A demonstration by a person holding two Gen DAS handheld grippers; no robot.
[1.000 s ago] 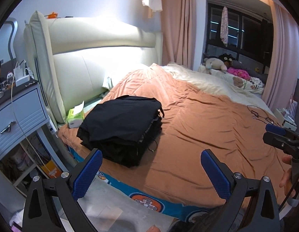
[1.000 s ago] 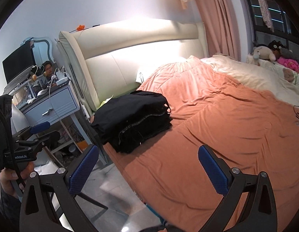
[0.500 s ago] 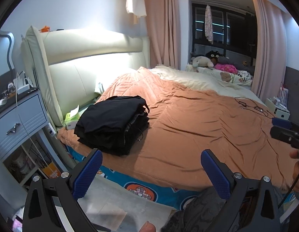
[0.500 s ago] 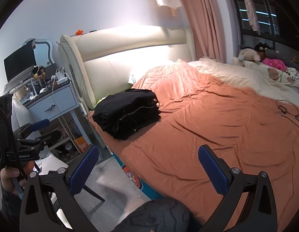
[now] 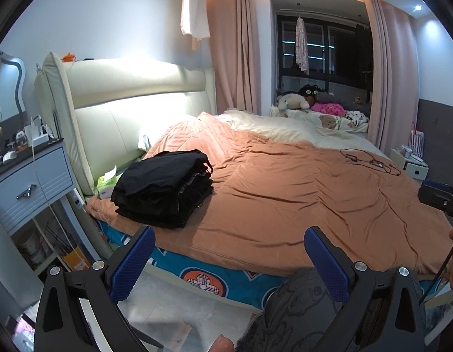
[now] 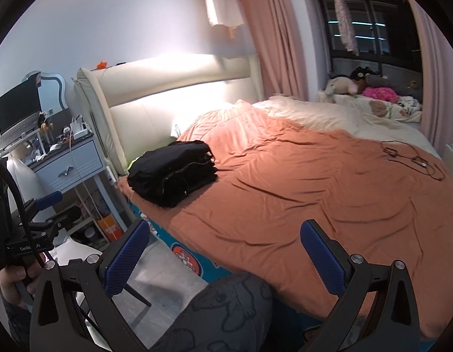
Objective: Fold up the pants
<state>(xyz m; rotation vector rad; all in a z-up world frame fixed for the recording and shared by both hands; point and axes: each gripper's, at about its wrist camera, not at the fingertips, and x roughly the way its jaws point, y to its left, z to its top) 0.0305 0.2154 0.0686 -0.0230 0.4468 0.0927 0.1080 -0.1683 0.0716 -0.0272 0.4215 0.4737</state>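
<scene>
A bedroom seen from two hand-held claws, both held off the near edge of a bed (image 5: 285, 205). The left claw (image 5: 229, 259) has its blue-padded jaws spread wide with nothing between them. The right claw (image 6: 223, 253) is likewise wide open and holds nothing.

The pants (image 5: 165, 187), black and folded into a neat stack, lie on the orange blanket (image 6: 314, 182) ahead of the left claw and a little to its left, near the bed's corner by the cream headboard (image 5: 123, 96). From the right claw the stack (image 6: 172, 171) sits ahead and to the left, well apart from both claws.

Left of the pants stands a pale blue nightstand (image 5: 30, 184). A black cable (image 5: 370, 162) lies on the blanket far ahead to the right. A patterned grey knee (image 6: 226, 316) shows just below the right claw.
</scene>
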